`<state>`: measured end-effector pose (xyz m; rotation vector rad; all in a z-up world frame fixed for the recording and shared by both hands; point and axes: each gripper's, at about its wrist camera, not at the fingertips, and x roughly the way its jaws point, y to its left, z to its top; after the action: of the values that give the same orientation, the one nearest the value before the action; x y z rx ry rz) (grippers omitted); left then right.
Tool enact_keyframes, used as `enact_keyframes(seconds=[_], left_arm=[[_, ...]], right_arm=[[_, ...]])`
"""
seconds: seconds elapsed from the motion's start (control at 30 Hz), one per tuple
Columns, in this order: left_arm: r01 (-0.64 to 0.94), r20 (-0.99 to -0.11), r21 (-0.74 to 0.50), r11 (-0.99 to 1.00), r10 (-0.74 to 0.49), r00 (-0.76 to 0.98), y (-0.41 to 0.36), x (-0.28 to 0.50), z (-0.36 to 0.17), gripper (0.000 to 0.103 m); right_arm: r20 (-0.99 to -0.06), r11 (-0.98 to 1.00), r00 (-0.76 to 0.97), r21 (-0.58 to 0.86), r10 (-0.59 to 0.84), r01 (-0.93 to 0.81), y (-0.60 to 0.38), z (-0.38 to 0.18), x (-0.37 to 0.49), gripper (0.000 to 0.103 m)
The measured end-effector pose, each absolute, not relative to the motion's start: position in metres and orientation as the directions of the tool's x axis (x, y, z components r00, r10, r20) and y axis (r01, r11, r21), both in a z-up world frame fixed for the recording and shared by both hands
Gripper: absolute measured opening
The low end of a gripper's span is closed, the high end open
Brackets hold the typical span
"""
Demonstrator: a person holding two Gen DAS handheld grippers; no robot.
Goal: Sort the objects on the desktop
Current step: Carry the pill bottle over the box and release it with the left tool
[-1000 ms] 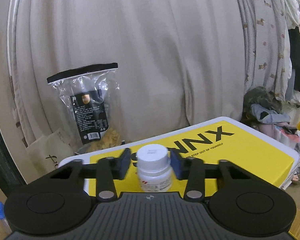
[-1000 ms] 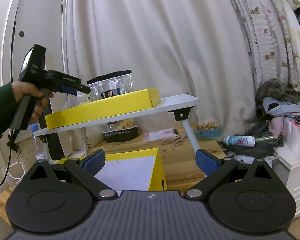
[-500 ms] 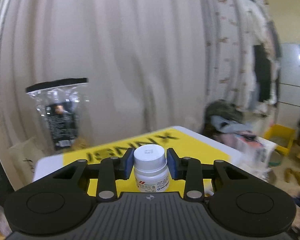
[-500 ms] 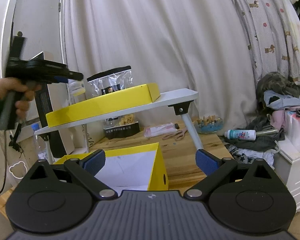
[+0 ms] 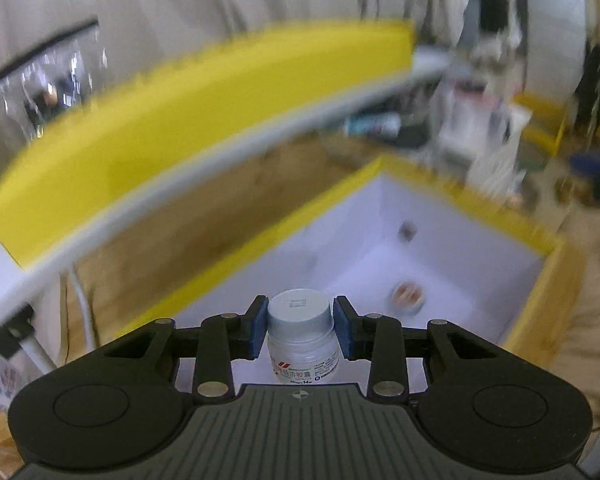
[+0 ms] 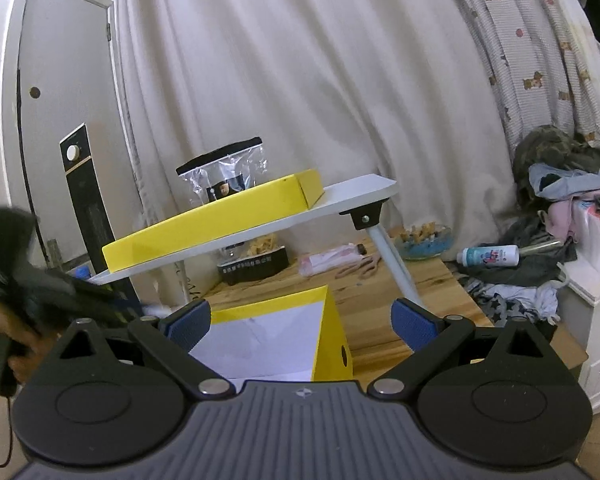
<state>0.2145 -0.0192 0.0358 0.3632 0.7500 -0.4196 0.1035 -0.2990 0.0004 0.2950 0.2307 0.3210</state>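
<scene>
Cream curtains [image 6: 300,80] filled the background behind a low white folding table [image 6: 355,192], which stood on a wooden floor [image 6: 431,292]; a flat yellow box lid [image 6: 220,220] lay on the tabletop, and a clear zip bag [image 6: 224,176] with a black seal stood behind it. On the floor just in front of the table sat an open yellow box [image 5: 547,292] with a white interior; in the left wrist view a small round item [image 5: 407,294] lay on its bottom, too blurred to identify.

The left gripper [image 5: 301,330] was clamped on a small white pill bottle [image 5: 301,338], its blue pads pressing the bottle just under the white cap from both sides; the bottle stood upright between them, held in the air above the near end of the open box. That view was streaked with motion blur; the table edge and the lid curved across its upper half.

The right gripper [image 6: 301,322] was spread wide with nothing between its blue pads; it pointed toward the box and the table beyond. At the left edge of the right wrist view, a blurred hand [image 6: 4,332] gripped a black handle. A pile of clothes [image 6: 559,184] and a white bottle [image 6: 489,256] lying on its side sat to the right.
</scene>
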Motion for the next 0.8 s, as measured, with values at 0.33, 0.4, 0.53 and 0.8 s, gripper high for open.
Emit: enact_keyframes(seconds=[0.33,0.4,0.53,0.8], left_arm=[[0.526,-0.864,0.192,0.829,-0.112,0.491,-0.024,0.242,-0.004,0.036],[0.526,-0.868,0.198,0.827,-0.102,0.486,-0.024,0.244,-0.006,0.036],[0.516,-0.871,0.2,0.833,-0.09,0.483,-0.019,0.244,-0.008,0.036],[0.51,-0.869,0.193,0.838,-0.096,0.486,-0.013,0.243,-0.006,0.045]], right_arm=[[-0.19,0.91,0.927,0.332,0.323,-0.249,-0.304,-0.008,0.105,0.103],[-0.196,0.911,0.927,0.33,0.321,-0.246,-0.303,-0.01,0.106,0.103],[-0.207,0.911,0.923,0.331,0.324,-0.245,-0.302,-0.012,0.109,0.103],[-0.213,0.914,0.918,0.311,0.335,-0.261,-0.297,-0.008,0.108,0.103]])
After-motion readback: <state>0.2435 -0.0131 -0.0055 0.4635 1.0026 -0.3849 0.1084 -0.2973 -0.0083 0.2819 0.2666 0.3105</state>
